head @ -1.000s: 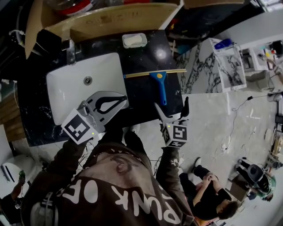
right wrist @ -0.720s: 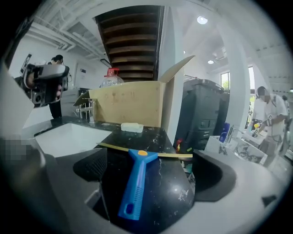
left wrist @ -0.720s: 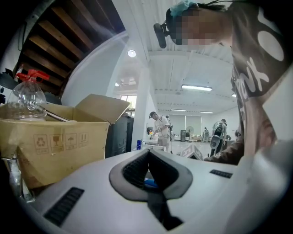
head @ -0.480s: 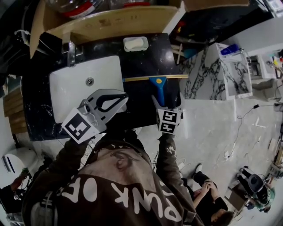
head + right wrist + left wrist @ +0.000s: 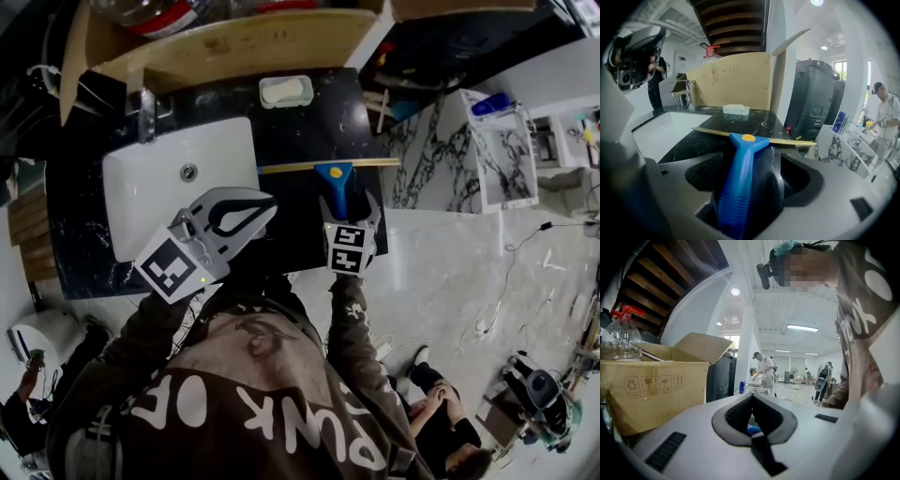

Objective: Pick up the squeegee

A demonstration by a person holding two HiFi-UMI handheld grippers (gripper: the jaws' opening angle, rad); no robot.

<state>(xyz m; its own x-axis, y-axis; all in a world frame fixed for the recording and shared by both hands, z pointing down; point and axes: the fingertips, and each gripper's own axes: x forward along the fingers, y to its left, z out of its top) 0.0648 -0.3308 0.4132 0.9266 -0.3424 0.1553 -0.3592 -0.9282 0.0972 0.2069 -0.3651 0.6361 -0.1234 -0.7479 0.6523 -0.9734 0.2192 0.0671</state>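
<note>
**Progress.** The left gripper (image 5: 267,202) hangs near the front corner of the sink (image 5: 141,211). Its jaws are closed on nothing, and it takes no part.

The right gripper (image 5: 350,199) points down at the bench (image 5: 300,131) with its jaws apart, one on each side of the blue handle of the squeegee (image 5: 336,174). The jaws have just been closing, but a gap still shows beside the handle, so the grip is judged not yet made.

The squeegee lies flat on the bench, just right of the sink, with its blade crosswise and its handle toward the person. The reach and alignment look done. What remains is to close on the handle and lift.

**Surface.** The bench is black and veined.
- The white sink is set in its left part, with a faucet (image 5: 145,108) at the back.
- A soap dish (image 5: 286,91) sits beyond the squeegee.
- An open cardboard box (image 5: 244,42) runs along the back.

**Room.** To the right are a white veined stand (image 5: 469,155) and a pale floor (image 5: 450,262) with cables. A person (image 5: 441,389) crouches at the lower right.
</note>
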